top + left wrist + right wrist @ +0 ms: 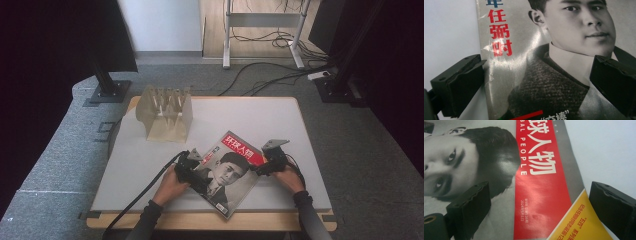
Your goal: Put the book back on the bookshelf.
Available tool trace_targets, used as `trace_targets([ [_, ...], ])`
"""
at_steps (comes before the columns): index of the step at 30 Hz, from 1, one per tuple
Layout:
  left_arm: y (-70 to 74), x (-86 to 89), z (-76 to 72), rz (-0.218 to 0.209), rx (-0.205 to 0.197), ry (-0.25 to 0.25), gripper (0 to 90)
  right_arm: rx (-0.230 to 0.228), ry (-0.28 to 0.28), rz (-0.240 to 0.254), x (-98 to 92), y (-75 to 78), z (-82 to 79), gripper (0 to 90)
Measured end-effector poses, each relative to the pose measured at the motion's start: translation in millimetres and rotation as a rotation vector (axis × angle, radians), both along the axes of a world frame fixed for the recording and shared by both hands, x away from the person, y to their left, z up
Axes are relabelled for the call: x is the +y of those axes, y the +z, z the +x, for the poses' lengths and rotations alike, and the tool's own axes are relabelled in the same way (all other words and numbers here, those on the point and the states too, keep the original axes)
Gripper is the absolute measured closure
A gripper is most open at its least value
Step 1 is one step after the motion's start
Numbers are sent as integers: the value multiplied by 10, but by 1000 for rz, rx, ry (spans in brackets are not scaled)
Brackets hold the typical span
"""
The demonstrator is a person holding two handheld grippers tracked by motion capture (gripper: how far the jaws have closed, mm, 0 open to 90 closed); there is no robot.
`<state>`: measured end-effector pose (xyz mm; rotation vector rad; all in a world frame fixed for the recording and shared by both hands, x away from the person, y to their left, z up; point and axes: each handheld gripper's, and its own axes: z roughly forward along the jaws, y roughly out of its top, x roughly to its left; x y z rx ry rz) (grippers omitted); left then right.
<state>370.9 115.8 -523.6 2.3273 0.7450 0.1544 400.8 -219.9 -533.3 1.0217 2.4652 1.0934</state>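
— What's the setting?
— A white tabletop (280,120) on grey carpet, cables trailing across the floor behind, dark stands at both sides. A slotted wooden rack (165,113) stands near the far left corner.
— And the magazine (230,171)?
— Flat, turned askew, near the front edge, right of centre.
— The grippers?
— The left gripper (192,169) sits over its left edge, the right gripper (267,161) at its red top right corner. Both are spread wide, jaws straddling the cover, grasping nothing.

My high view looks forward and down on the table (150,155), while both tool views look closely down at the same magazine (231,170) cover.
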Motion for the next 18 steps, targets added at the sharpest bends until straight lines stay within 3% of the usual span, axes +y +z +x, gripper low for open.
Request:
trace_targets([
  [7, -4, 41, -113, -5, -3, 1, 0, -1, 2, 3, 18, -3, -83, 44],
  [9, -6, 44, -129, -4, -4, -1, 0, -2, -11, -18, -1, 17, -120, 44],
  [18, -12, 25, -212, 13, -22, 11, 0, -10, -70, -43, -231, 48, -399, 12],
])
